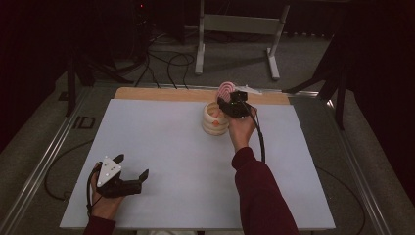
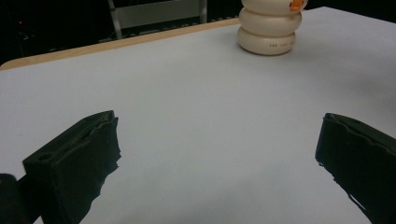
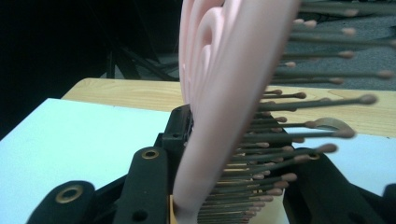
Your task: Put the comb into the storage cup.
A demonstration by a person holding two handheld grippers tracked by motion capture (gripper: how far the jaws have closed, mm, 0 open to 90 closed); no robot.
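1. Two claws: right claw [image 1: 234,104] is clenched on a pink hairbrush [image 1: 226,90], held at the far rim of the cream ribbed holder [image 1: 215,119].
2. Brush long axis roughly upright, head up, bristles [image 3: 299,140] facing sideways, away from the near pad.
3. Holder mouth sits just below and left; right hand nearer.
4. Left claw [image 1: 131,170] released, resting near the desk [image 1: 171,161] front edge.

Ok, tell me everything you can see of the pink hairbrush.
The hairbrush is pale pink, plastic by the look of it, with a ribbed oval head and rows of thin brown bristles ending in small round tips. The right gripper is shut on it, jaws on either side, holding it upright above the cream ringed holder near the table's far edge. Whether it touches the holder cannot be told.
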